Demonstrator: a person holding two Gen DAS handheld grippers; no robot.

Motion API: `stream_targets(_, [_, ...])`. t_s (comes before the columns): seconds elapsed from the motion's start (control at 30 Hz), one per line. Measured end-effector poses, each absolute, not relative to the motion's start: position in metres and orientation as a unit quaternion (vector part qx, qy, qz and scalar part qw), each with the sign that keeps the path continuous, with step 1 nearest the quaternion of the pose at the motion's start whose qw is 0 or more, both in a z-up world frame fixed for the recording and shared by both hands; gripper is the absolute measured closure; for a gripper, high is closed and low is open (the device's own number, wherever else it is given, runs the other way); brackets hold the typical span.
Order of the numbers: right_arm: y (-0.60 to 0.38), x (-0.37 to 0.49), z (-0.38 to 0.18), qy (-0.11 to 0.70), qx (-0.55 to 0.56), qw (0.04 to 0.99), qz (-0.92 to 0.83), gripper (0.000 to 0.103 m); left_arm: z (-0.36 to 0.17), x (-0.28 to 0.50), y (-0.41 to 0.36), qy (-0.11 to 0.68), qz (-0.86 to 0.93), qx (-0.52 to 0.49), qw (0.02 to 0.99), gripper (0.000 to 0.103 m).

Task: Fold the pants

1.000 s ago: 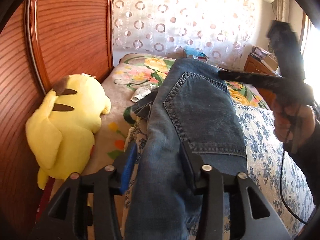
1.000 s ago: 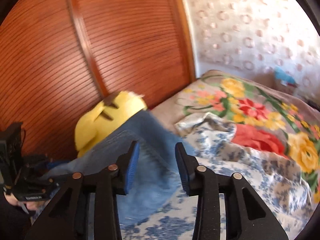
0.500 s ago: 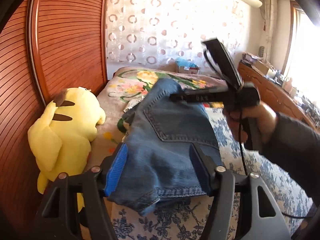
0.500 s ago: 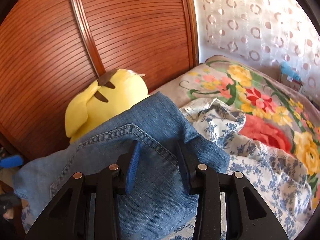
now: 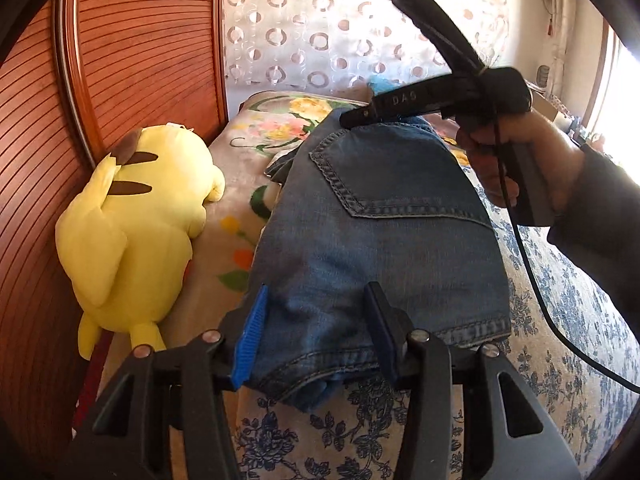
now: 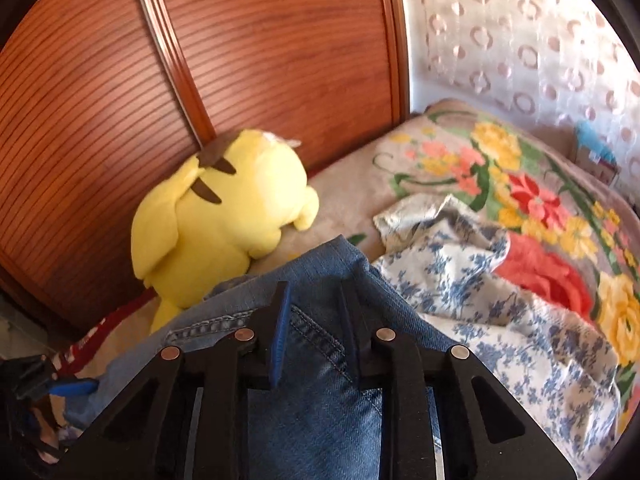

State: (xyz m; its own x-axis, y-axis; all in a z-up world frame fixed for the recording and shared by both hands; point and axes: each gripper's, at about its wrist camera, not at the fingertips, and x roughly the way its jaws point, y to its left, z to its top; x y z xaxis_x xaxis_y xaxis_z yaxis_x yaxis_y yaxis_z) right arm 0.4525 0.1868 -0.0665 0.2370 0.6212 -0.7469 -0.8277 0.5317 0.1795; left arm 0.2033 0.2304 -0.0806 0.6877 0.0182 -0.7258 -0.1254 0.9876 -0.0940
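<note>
Jeans [image 5: 376, 248] lie folded on bedspread [image 5: 568, 320], plush [image 5: 136, 224] at 9 o'clock; left gripper [image 5: 316, 340] and right gripper [image 6: 314, 320] both spread, unclamped, straddling denim.

Lettering: "DAS", pale capitals
Carrier: side of the right gripper [image 5: 360, 118], on its black finger
Place: ahead of the left gripper, over the jeans' far end
Other readable text: none

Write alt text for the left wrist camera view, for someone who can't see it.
Folded blue jeans lie on a floral bedspread, the open left gripper straddling their near hem. The right gripper, held in a hand, hovers at the jeans' far end. A yellow plush toy lies beside a wooden headboard.
</note>
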Motion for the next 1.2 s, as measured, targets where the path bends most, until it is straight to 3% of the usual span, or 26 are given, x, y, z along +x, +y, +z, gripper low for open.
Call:
stream_targets(0.2, [0.180, 0.446, -0.068, 0.395, -0.126, 0.785, 0.460, 0.082, -0.079, 0.200, 0.229, 0.387, 0.038, -0.072, 0.918, 0.055])
stream_targets(0.27, [0.171, 0.439, -0.060, 0.384, -0.119, 0.795, 0.455, 0.082, -0.078, 0.197, 0.230, 0.383, 0.038, -0.076, 0.920, 0.052])
stream_targets(0.33, [0.160, 0.430, -0.054, 0.371, -0.115, 0.802, 0.453, 0.081, -0.075, 0.194, 0.232, 0.376, 0.041, -0.082, 0.922, 0.043])
stream_targets(0.8, [0.108, 0.372, -0.046, 0.351, -0.096, 0.826, 0.431, 0.081, -0.068, 0.177, 0.244, 0.357, 0.048, -0.096, 0.928, 0.034])
stream_targets(0.9, [0.101, 0.363, -0.046, 0.351, -0.094, 0.830, 0.422, 0.080, -0.064, 0.172, 0.244, 0.347, 0.047, -0.097, 0.932, 0.025])
stream_targets(1.0, [0.093, 0.355, -0.044, 0.351, -0.092, 0.835, 0.414, 0.080, -0.059, 0.168, 0.243, 0.341, 0.041, -0.099, 0.934, 0.021])
stream_targets(1.2, [0.071, 0.335, -0.038, 0.345, -0.083, 0.847, 0.396, 0.078, -0.051, 0.162, 0.230, 0.341, 0.038, -0.084, 0.936, 0.021])
